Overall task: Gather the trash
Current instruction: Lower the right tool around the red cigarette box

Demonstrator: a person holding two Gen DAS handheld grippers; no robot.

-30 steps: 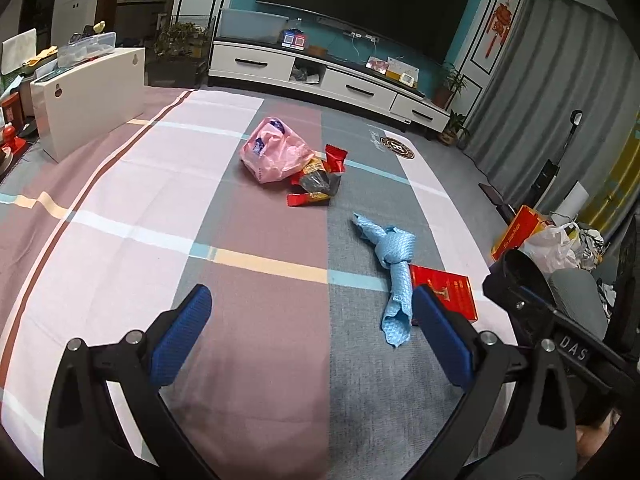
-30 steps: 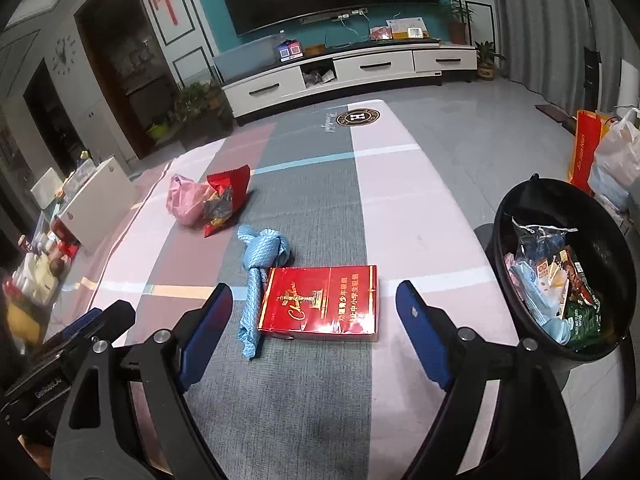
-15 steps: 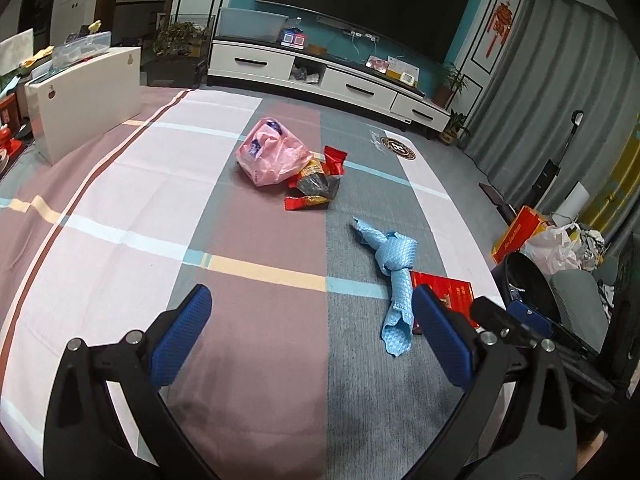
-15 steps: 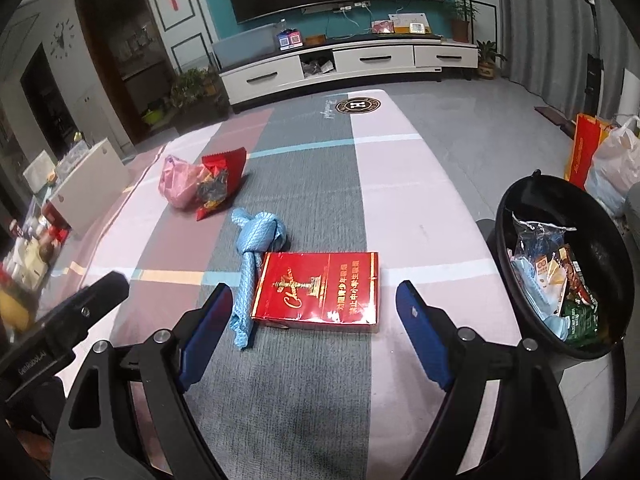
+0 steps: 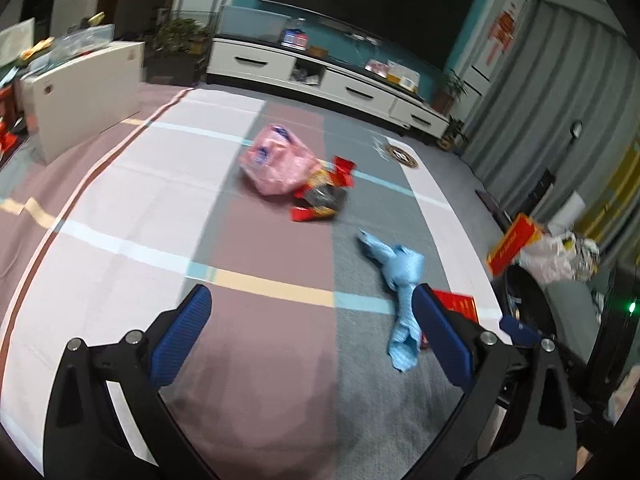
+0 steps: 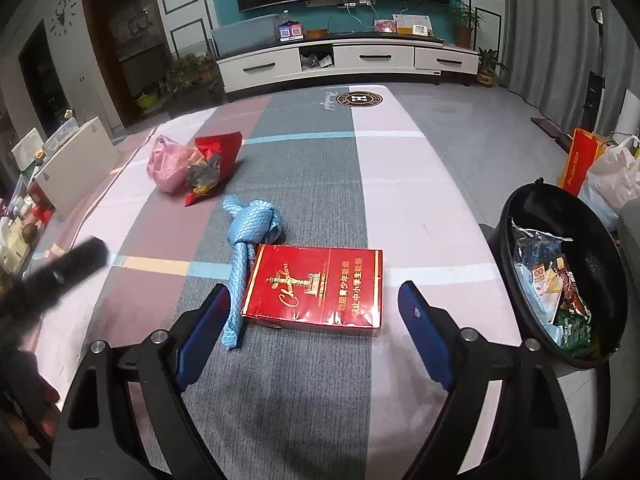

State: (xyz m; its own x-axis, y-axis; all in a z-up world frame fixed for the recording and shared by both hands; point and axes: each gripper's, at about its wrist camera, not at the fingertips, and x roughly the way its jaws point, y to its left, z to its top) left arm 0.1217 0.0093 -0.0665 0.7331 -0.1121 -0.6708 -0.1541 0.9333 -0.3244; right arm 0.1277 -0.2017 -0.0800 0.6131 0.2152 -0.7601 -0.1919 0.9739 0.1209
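— Where was the trash at that moment?

— It lay on the striped cloth (image 6: 320, 176) that covered the counter. The red cigarette carton (image 6: 314, 292) lay flat, just before the right tongs (image 6: 314, 336) and between the lines of their two blue pads. The knotted blue cloth (image 6: 250, 236) touched the left edge of the carton. Farther away, a pink plastic bag (image 6: 170, 164) and some red snack wrappers (image 6: 212, 160) lay together in one small heap.

— And the tongs, how did they stand?

— The right tongs were spread wide and held nothing; the jaws had just opened a little more, and the carton lay ahead of the pads, not pressed by them. The left tongs (image 5: 310, 328) were also wide apart and empty, above the brown and grey stripes. In the left wrist view the blue cloth (image 5: 402, 292) lay close to the right pad, and only a corner of the carton (image 5: 456, 306) showed behind that pad.

— Was there a place for the trash?

— Yes, a black bin (image 6: 560, 276) stood beside the right edge of the counter, with wrappers and packets already inside. Behind it, on the floor, stood an orange paper bag (image 6: 578, 164) and a white plastic bag (image 6: 616, 176).

— Did one view show the other tongs?

— In the right wrist view a dark, blurred part of the left tongs showed at the left edge.
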